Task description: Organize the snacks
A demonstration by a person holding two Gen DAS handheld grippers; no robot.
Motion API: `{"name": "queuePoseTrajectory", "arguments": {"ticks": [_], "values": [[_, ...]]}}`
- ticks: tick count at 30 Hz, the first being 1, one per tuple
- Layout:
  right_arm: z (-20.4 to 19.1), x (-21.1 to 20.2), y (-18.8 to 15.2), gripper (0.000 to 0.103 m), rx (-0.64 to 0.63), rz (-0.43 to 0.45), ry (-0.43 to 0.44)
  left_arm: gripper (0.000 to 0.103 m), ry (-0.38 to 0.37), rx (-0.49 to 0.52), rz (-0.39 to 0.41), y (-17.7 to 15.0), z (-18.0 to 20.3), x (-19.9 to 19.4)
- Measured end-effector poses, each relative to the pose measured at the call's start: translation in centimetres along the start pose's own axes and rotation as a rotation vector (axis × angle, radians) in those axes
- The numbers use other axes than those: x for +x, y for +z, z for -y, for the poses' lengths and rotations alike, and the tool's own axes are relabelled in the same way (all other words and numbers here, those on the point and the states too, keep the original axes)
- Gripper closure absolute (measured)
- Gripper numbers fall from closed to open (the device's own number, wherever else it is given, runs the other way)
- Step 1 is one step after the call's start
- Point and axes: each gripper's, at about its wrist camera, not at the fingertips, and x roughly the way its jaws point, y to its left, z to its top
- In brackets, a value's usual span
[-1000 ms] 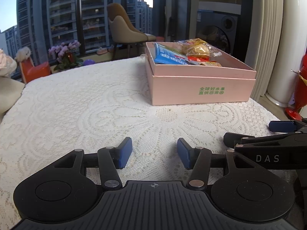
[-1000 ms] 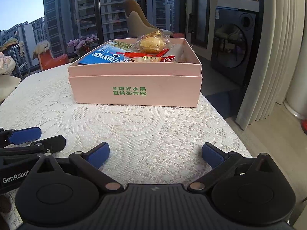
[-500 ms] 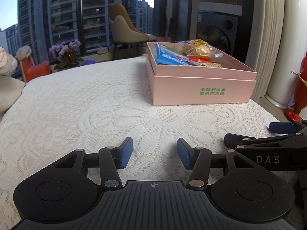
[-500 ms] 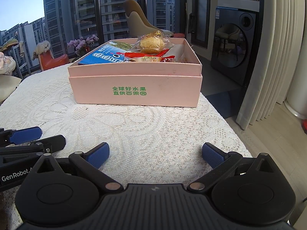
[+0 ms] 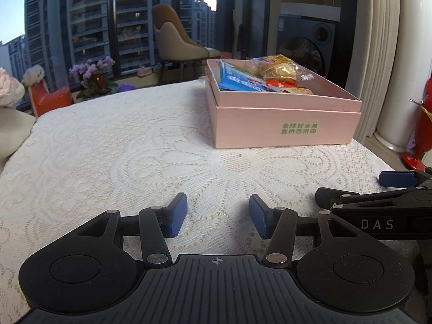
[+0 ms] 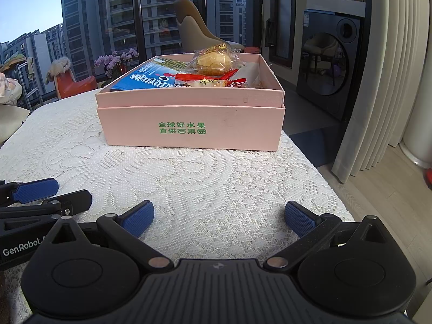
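A pink box (image 5: 286, 129) (image 6: 191, 129) with green print stands on the lace-covered table at the far right. In it lie a blue snack packet (image 6: 147, 77) (image 5: 237, 81), a clear-wrapped yellow pastry (image 6: 213, 60) (image 5: 278, 70) and red-wrapped sweets (image 6: 210, 79). My left gripper (image 5: 218, 216) is open and empty, low over the cloth, well short of the box. My right gripper (image 6: 218, 217) is open wide and empty, in front of the box. Each gripper shows at the edge of the other's view.
The white lace tablecloth (image 5: 121, 156) covers the table. The table's right edge (image 6: 318, 172) drops to the floor beside curtains (image 6: 391, 81). A beige chair (image 5: 178, 43), purple flowers (image 5: 91, 73) and a washing machine (image 6: 332, 62) stand beyond.
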Motion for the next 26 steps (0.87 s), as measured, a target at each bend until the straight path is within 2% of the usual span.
{"name": "queuePoseTrajectory", "arguments": {"ticks": [26], "values": [[0.02,0.00,0.00,0.000,-0.001,0.000,-0.001,0.047,-0.011,-0.014,0.003,0.05,-0.34,0.02]]}}
